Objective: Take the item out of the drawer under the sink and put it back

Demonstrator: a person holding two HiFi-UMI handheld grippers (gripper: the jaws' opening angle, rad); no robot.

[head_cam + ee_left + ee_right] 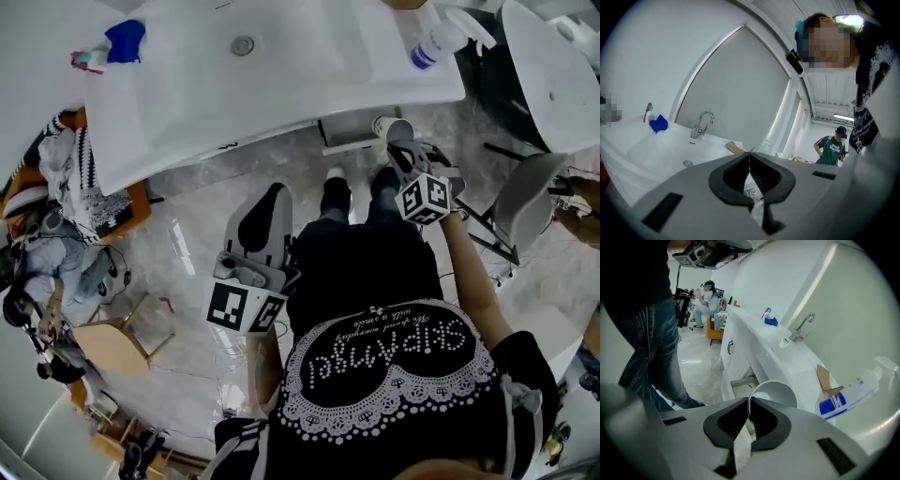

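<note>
A long white sink tabletop [309, 66] runs across the far side of the scene, with pale marble floor [187, 262] below it. A drawer [356, 127] stands pulled out from under its near edge. The person wearing the camera stands close in front, in dark jeans and a black top, with one gripper in each hand. The left gripper [278, 192] is held near the body, well left of the drawer and apart from everything. Its own view shows its jaws clenched together with nothing between them, pointing toward the faucet [702, 123]. The right gripper [750, 401] reaches forward and down on the right, and its jaws are clamped on the wall of a white paper cup [776, 392]. One pad is inside the rim and one is outside. The cup lies tilted, with its open mouth turned back toward the gripper. It sits just beyond the jaw tips, close under the tabletop's near edge and at the right end of the drawer in the head view. On the tabletop to the right a spray bottle [848, 394] with a blue label lies on its side, beside a scrap of brown cardboard [825, 378]. A blue cloth [125, 39] sits at the far left end.
</note>
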